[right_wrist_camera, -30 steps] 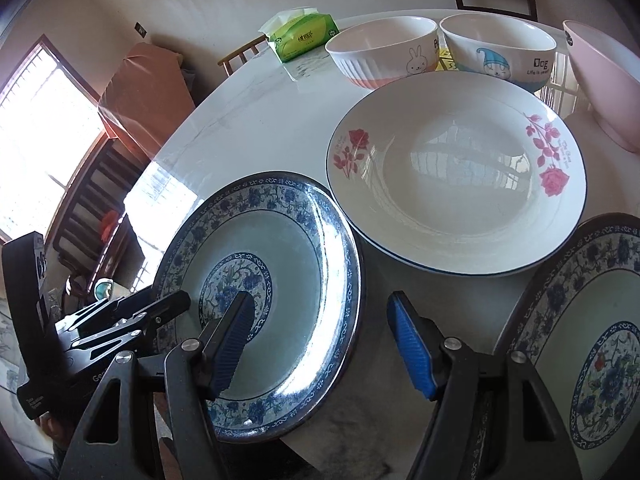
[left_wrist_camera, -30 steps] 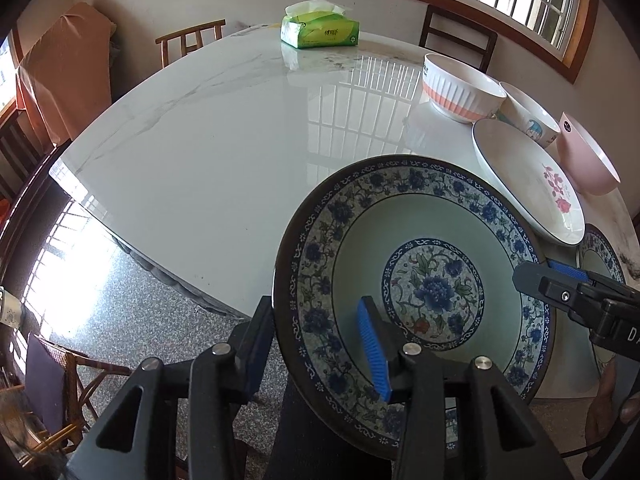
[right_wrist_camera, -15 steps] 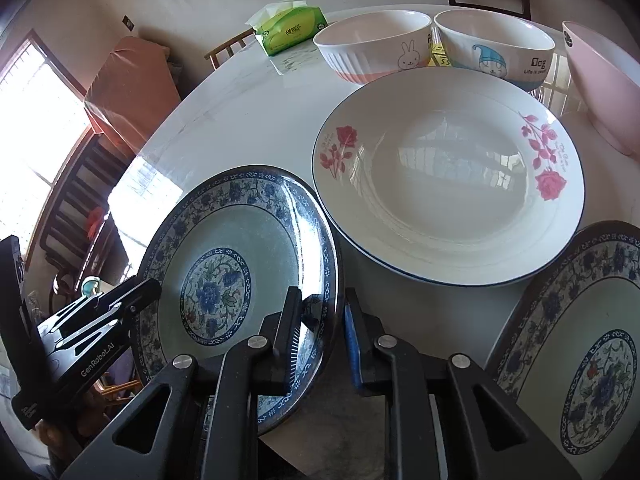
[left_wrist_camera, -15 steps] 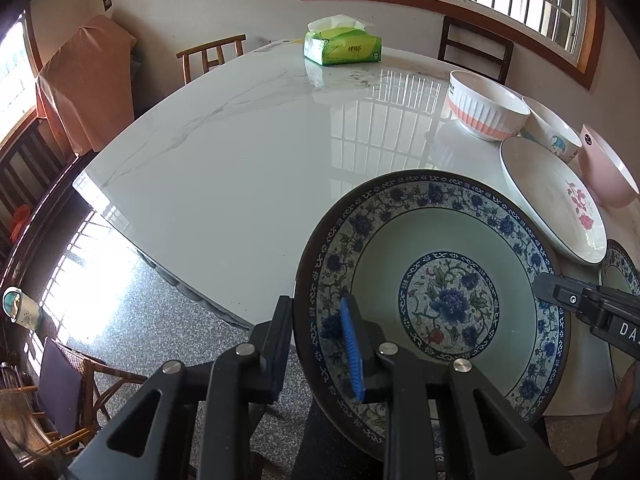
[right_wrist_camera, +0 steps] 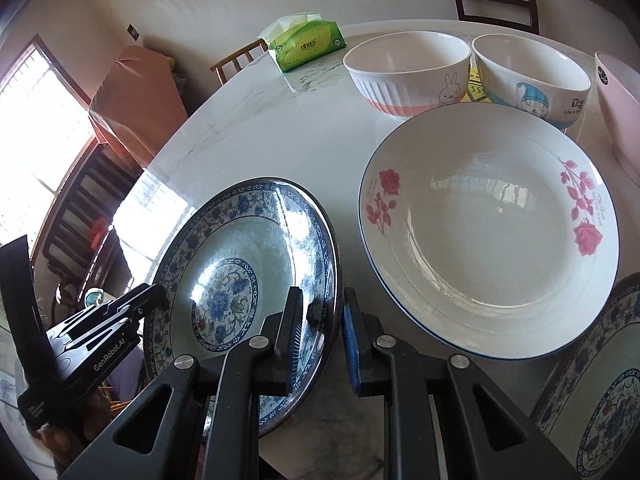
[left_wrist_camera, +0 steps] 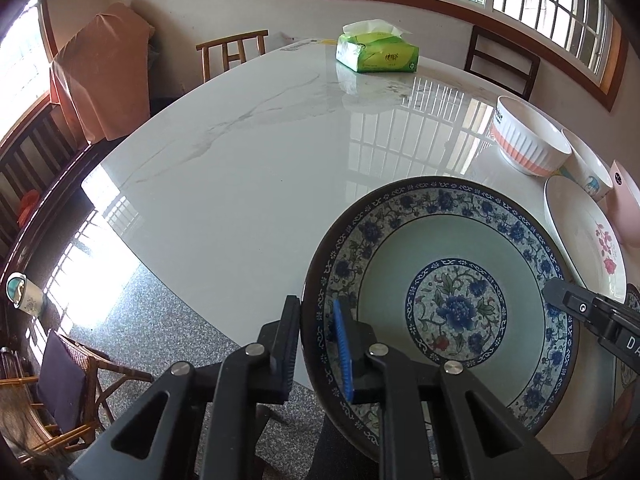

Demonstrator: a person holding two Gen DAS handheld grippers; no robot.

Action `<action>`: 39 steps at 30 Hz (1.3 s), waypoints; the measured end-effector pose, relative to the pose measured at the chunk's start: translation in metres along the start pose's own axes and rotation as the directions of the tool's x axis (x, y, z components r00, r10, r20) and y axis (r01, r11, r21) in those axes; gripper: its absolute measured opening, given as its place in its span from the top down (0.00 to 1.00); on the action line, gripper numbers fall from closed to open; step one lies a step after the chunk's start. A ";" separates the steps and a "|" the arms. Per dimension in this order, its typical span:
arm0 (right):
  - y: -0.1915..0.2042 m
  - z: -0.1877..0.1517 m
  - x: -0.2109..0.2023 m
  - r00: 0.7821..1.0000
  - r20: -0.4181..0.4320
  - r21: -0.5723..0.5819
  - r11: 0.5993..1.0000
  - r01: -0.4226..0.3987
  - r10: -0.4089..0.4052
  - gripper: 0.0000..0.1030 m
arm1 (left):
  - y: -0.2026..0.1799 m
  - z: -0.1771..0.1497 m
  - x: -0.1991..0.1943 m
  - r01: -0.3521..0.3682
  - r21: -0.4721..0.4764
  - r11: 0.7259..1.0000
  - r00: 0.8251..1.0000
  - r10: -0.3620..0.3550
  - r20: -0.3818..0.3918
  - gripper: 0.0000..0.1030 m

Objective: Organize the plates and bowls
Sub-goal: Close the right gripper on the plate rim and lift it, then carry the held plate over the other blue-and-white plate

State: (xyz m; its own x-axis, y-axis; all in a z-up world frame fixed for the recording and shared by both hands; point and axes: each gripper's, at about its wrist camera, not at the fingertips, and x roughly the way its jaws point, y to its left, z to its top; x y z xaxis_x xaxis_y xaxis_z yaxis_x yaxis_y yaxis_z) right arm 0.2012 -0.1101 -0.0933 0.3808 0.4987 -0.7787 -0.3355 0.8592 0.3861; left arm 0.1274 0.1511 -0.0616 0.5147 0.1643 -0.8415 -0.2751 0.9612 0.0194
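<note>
second blue plate (right_wrist_camera: 600, 392) cut off | pink bowl (right_wrist_camera: 620, 112) cropped

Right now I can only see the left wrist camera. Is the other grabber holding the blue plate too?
Observer: Yes. The right gripper is shut on the blue plate. Its jaws have just been closing, with the plate's near rim between them.
Operator: Does the bowl with the orange stripe have a picture on it?
Observer: Yes, that bowl has a little bunny drawn on its side.
Operator: Is there another plate like mine?
Observer: Yes, a second blue plate lies next to the rose plate, on its right and closer to the camera.
</note>
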 end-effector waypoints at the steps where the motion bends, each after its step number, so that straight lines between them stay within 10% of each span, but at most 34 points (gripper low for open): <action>1: 0.001 0.001 0.002 1.000 0.000 -0.003 1.000 0.003 -0.003 0.82 | 0.001 0.002 0.001 -0.002 -0.002 1.000 1.000 0.002 0.002 0.83; 12: 0.010 0.009 0.012 1.000 0.016 -0.024 1.000 0.016 -0.016 0.82 | 0.027 0.013 0.011 0.099 -0.131 0.986 0.995 -0.097 0.021 0.69; 20: -0.021 -0.011 -0.059 0.980 0.187 0.054 0.995 -0.087 0.075 0.60 | 0.034 0.006 -0.041 0.169 -0.174 0.970 0.979 -0.145 0.144 0.65; 25: -0.078 -0.051 -0.137 0.975 0.220 0.113 0.993 -0.044 0.018 0.60 | -0.044 -0.013 -0.075 0.351 0.017 0.936 0.933 -0.352 0.071 0.64; 31: -0.173 -0.102 -0.212 0.978 0.179 0.281 0.958 0.055 -0.108 0.44 | -0.155 -0.039 -0.077 0.566 0.134 0.813 0.822 -0.544 -0.170 0.64; 39: -0.228 -0.136 -0.232 0.970 0.216 0.373 0.928 0.019 -0.107 0.44 | -0.202 -0.047 -0.045 0.538 0.092 0.838 0.823 -0.498 -0.273 0.64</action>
State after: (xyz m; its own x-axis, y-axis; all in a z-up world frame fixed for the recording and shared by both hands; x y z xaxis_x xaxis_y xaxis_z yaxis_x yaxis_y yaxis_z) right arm 0.0719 -0.4371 -0.0681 0.5920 0.4165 -0.6900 0.0172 0.8494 0.5275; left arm 0.1217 -0.0607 -0.0535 0.3389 -0.4039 -0.8497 0.1206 0.9143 -0.3866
